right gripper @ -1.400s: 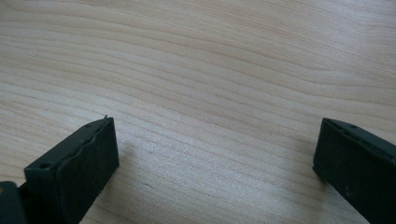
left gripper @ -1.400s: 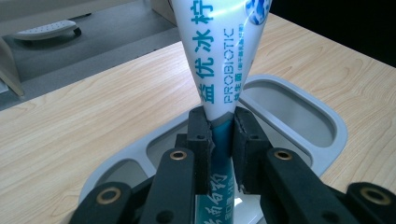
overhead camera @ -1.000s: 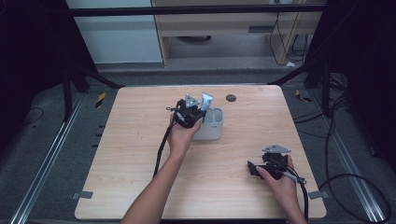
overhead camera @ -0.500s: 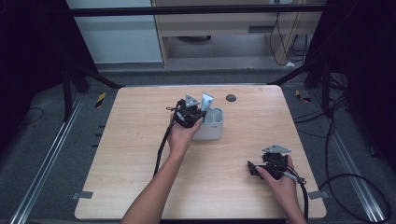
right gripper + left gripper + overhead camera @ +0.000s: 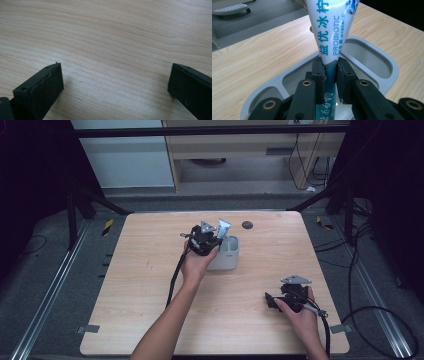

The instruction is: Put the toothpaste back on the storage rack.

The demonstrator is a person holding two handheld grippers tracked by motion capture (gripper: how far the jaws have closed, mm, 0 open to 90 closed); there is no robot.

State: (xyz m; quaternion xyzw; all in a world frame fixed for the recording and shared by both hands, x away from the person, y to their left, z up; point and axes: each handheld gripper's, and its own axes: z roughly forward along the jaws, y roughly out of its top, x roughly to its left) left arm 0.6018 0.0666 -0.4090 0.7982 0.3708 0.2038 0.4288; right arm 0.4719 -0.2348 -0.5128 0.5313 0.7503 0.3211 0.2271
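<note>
Left gripper clamps tube near its neck over holder, mid-desk; light, soft, slippery. Right gripper gapes, empty.

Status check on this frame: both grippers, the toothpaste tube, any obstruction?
Left gripper shut on toothpaste tube, tube upright over grey holder. Right gripper open, nothing between its jaws, low over bare table. Nothing in the way.
</note>
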